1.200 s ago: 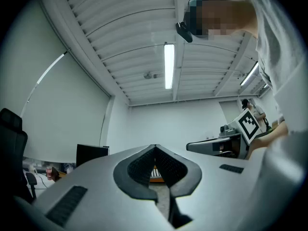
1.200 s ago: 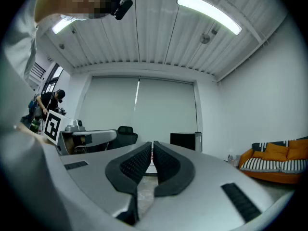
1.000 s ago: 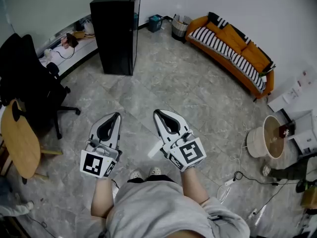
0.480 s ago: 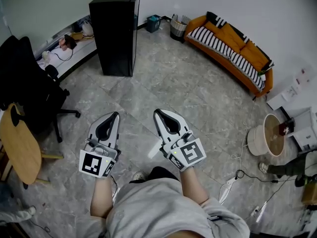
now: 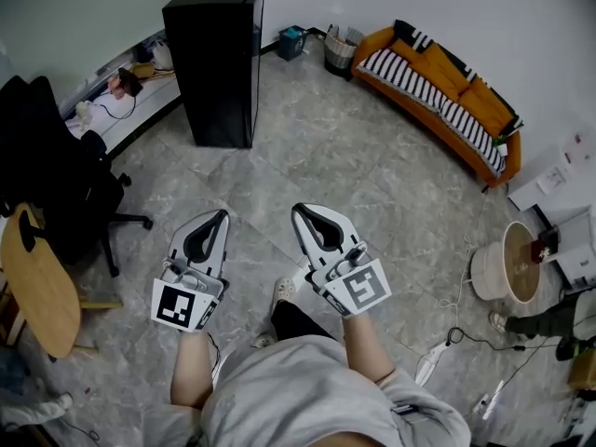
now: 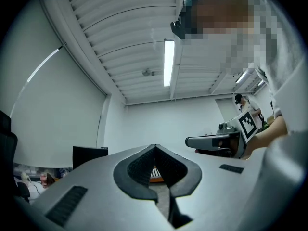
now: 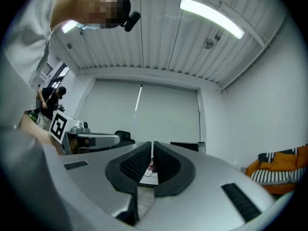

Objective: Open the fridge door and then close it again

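1. The left gripper (image 5: pixel 221 214) sits in the lower left-centre of the head view, pointing up the frame. In the left gripper view (image 6: pixel 154 147) its jaws meet at the tips. Only the hollow between the dark pads stays open, and nothing is held there.
2. The right gripper (image 5: pixel 300 209) sits just right of it at lower centre, the two near each other but apart. In the right gripper view (image 7: pixel 151 145) its jaws stand together with only a thin slit between them, gripping nothing.
3. Neither gripper touches anything; both hang above the grey tiled floor (image 5: pixel 354 175).
4. The black fridge (image 5: pixel 219 63) stands upright at the upper left of the head view with its door closed, well apart from both grippers. A desk (image 5: pixel 130 96) lies just to its left.
5. An orange sofa (image 5: pixel 438 91) runs along the upper right, a black office chair (image 5: pixel 56 175) fills the left edge, and a round wooden tabletop (image 5: pixel 37 282) sits at the lower left.
6. Compared with half a second ago, both grippers hold almost the same places in the frame and stay closed.
7. The person's shoe (image 5: pixel 282 291) is now further up the frame, between the grippers' wrists, where before it lay lower, near the body.
8. The fridge reaches slightly further left and lower in the frame than before, and the sofa has drifted a little to the right.
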